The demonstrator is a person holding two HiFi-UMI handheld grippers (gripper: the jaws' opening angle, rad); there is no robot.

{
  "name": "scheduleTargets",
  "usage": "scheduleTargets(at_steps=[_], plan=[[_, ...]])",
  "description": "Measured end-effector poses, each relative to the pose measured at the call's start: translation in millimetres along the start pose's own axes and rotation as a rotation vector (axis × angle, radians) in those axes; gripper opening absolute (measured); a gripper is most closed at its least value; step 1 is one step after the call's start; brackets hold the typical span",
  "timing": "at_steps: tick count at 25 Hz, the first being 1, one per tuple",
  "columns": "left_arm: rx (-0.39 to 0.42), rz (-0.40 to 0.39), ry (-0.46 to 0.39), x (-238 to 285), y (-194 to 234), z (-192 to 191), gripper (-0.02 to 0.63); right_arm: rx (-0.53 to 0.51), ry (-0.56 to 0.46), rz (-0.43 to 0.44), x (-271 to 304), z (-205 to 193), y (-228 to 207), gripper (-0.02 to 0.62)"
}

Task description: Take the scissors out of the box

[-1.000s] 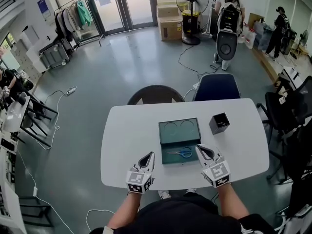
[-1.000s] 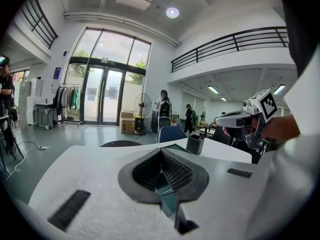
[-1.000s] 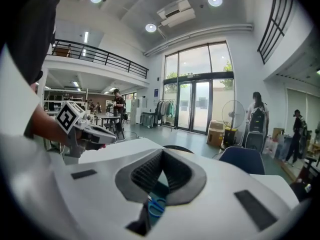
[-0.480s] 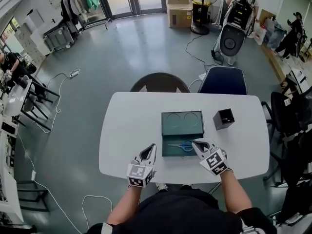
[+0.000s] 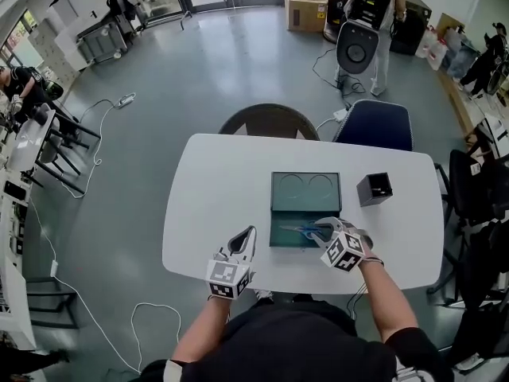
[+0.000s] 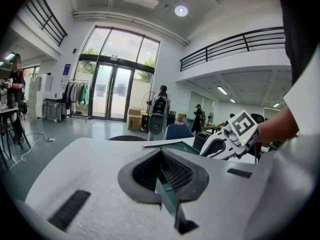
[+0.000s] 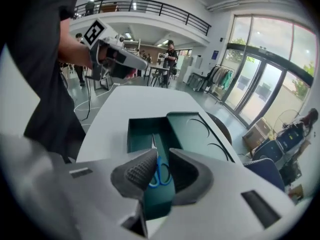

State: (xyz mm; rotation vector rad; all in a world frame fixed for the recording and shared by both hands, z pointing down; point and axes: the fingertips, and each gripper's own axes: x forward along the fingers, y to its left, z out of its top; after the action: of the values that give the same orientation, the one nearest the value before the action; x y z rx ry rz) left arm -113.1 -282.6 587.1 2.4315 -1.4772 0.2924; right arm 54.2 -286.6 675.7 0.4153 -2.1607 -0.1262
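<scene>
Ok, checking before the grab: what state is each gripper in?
Left gripper: closed, empty.
Right gripper: open, fingers have just been opening; scissors show between them, ungripped.

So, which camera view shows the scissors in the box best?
The right gripper view: the scissors lie close up in the box, blue handles and blades clear. The head view shows them small. The left gripper view shows only the box's edge, no scissors.

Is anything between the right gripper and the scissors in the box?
Nothing visible. The box lies open, the scissors bare in its tray. The fingers of the right gripper have just been opening and stand apart above the handles, nothing gripped.
</scene>
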Motion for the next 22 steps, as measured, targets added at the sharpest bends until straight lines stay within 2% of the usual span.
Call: scheduleTargets(at_steps=[3, 4, 10, 16, 22], plan=[[-0.005, 0.01, 0.003, -2, 4, 2, 0.011, -0.05, 0.073, 0.011, 16, -16, -1, 0.088], [-0.007, 0.01, 0.004, -4, 5, 1, 0.011, -0.062, 0.099, 0.022, 20, -22, 0, 0.11], [-0.01, 0.025, 0.01, -11, 15, -8, 0.012, -0.067, 0.226, 0.114, 43, -43, 10, 0.176], [-0.026, 0.067, 0.006, -18, 25, -3, 0.012, -0.124, 0.321, 0.188, 61, -54, 21, 0.179], [-0.035, 0.086, 0.01, -22, 29, -9, 0.012, -0.155, 0.361, 0.222, 77, -55, 26, 0.177]])
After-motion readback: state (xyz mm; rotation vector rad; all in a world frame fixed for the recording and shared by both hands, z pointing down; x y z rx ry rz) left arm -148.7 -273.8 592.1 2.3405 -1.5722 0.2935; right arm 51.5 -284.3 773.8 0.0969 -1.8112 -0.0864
